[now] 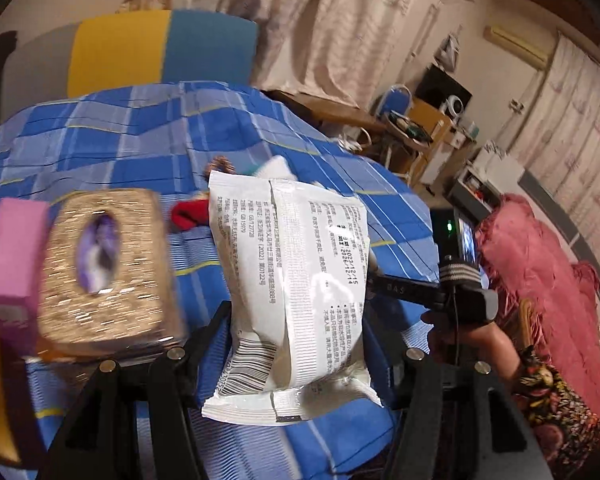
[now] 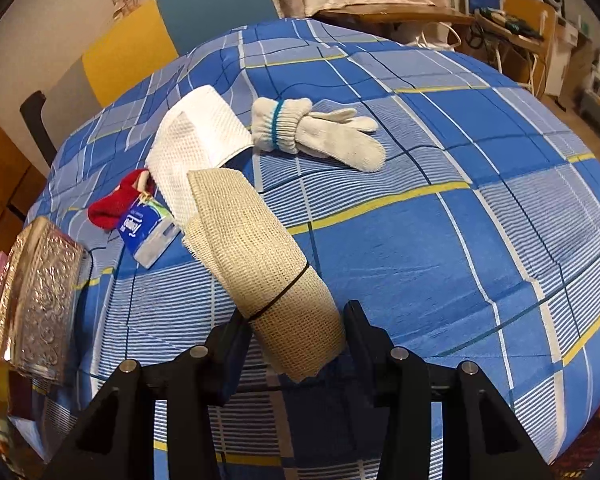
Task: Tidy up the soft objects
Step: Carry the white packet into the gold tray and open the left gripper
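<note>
We lift the white packet (image 1: pixel 296 280) in the left tool (image 1: pixel 300 344), clamped, carrying it toward the glittery tissue box (image 1: pixel 104 268); the right tool (image 2: pixel 296 340) grips the beige mesh roll (image 2: pixel 260 256).

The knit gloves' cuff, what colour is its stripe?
Teal-blue on the cream knit gloves, clearest in the right wrist view.

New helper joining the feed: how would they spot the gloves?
On the blue plaid bedspread, look toward the far side, right of the white waffle cloth. The gloves lie bundled there, the only cream knit with a teal cuff band.
</note>
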`<state>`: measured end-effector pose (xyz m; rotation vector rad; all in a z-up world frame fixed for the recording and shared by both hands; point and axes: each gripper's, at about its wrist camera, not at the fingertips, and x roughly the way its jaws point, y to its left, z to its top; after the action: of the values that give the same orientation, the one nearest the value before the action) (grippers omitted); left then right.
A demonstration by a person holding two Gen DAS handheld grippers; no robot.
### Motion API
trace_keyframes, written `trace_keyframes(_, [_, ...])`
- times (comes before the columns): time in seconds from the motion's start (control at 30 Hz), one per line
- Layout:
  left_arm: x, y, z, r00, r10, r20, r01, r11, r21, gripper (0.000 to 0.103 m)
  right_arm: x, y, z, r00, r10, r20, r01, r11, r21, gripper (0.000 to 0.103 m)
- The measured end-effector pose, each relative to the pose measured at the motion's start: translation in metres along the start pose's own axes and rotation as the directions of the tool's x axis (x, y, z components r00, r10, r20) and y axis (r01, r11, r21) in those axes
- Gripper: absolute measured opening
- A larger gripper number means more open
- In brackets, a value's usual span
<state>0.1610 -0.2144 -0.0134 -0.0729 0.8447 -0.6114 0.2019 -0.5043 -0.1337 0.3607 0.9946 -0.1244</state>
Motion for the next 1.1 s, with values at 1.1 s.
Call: trace_keyframes(1.1, [-0.017, 0.341, -0.012, 0.948, 0.235, -0.213, -0.305, 0.859, -0.411, 0.061, -0.064, 0.043, -0.037, 0.993, 0.022, 0.116, -0.017, 0.999, -0.046, 0.047])
